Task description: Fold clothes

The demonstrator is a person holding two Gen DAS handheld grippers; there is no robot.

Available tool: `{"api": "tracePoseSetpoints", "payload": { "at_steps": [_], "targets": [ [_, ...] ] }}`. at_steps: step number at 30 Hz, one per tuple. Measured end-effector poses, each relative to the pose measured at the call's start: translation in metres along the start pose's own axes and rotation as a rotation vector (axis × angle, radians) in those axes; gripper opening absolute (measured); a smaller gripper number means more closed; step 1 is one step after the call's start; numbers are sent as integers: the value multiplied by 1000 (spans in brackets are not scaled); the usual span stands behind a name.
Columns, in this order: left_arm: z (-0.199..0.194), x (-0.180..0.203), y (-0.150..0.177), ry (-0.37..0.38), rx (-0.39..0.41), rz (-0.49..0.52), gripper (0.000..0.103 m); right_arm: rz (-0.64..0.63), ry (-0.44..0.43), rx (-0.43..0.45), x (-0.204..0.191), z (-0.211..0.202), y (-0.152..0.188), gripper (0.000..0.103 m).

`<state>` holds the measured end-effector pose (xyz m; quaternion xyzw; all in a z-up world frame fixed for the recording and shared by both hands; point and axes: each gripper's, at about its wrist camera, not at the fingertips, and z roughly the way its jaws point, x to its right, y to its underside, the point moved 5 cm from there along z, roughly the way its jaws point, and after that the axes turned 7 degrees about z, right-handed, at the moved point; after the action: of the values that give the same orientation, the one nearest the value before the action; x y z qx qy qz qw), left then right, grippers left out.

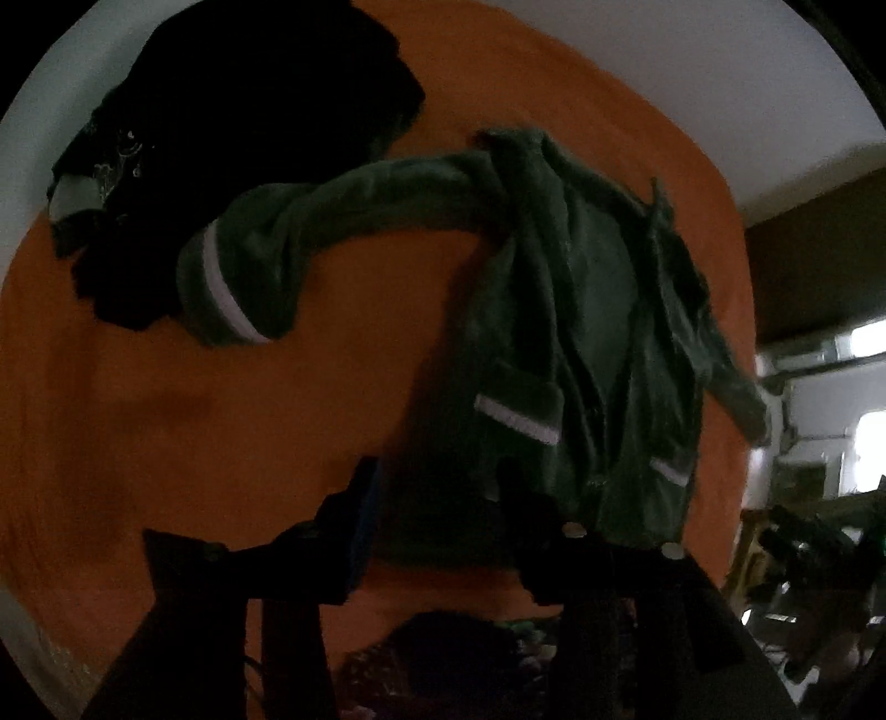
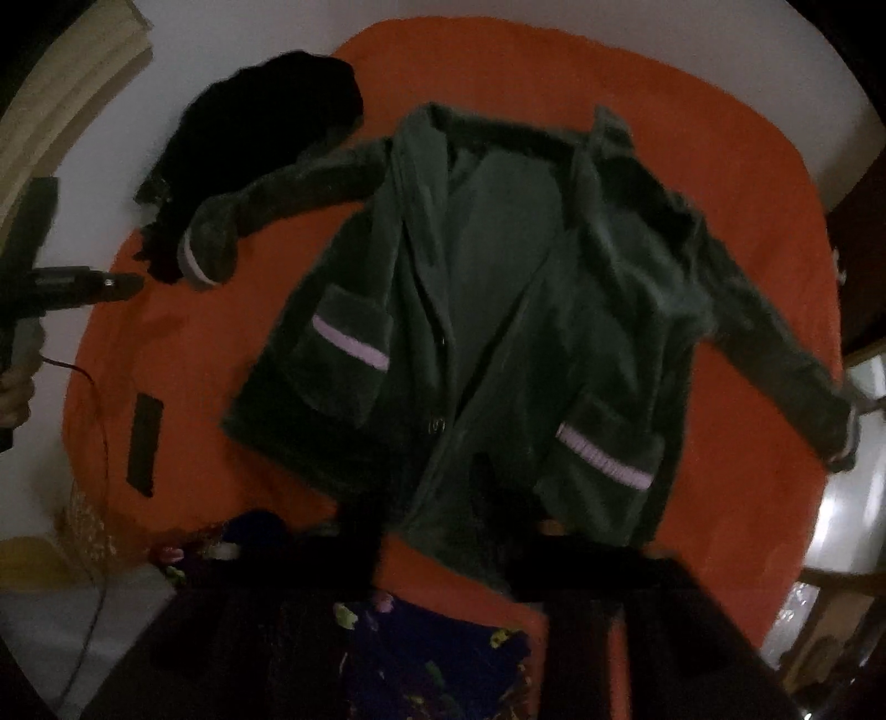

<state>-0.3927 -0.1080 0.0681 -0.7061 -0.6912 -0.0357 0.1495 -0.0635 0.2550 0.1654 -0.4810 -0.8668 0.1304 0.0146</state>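
Hovering over the near edge of an orange cloth (image 2: 720,166), the right gripper (image 2: 426,509) has its two dark fingers spread, and the far tips lie over the hem of a green jacket (image 2: 498,266); whether they touch it cannot be told in the dim light. The left gripper (image 1: 437,498) also stands open, its fingers (image 1: 354,509) apart above the cloth (image 1: 166,415) with the jacket's (image 1: 598,310) hem just beyond the right finger. In the right view this gripper shows again at the far left edge (image 2: 119,282), held in a hand (image 2: 14,396), well apart from the jacket. The jacket lies open and face up in the middle of the cloth, collar away from the grippers, with a pale-striped pocket (image 2: 343,354) on each front panel. Its one sleeve (image 2: 277,199) bends left toward a black garment (image 2: 260,149) heaped at the cloth's far left corner; the other sleeve (image 2: 775,354) stretches right to the cloth's edge. A small dark flat object (image 2: 145,443) lies on the cloth at left. A patterned dark fabric (image 2: 432,653) sits below the right gripper. The cloth covers a white surface (image 2: 221,33), and the room beyond is dark, with cluttered furniture (image 1: 819,554) at right.
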Motion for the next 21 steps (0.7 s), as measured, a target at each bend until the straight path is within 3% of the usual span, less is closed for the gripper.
{"api": "tracePoseSetpoints", "payload": {
  "at_steps": [4,7,11,14,17,19,21],
  "targets": [
    [38,9,-40,-136,-26,59,55,-81,29,7,-5,18,-36,59],
    [75,21,-64,-149,-46,137,55,-141,51,13,-10,32,-63,59],
    [115,36,-78,-50,-42,208,55,-222,80,20,-15,50,-99,59],
    [136,43,-74,-69,-68,276,55,-246,95,-39,-10,89,-95,59],
    [146,44,-75,-52,-96,263,55,-217,47,-72,-16,101,-92,59],
    [151,45,-83,-96,-83,275,55,-222,11,-38,-27,104,-101,59],
    [148,44,-92,-118,31,258,55,-237,3,9,-37,110,-112,59]
  ]
}}
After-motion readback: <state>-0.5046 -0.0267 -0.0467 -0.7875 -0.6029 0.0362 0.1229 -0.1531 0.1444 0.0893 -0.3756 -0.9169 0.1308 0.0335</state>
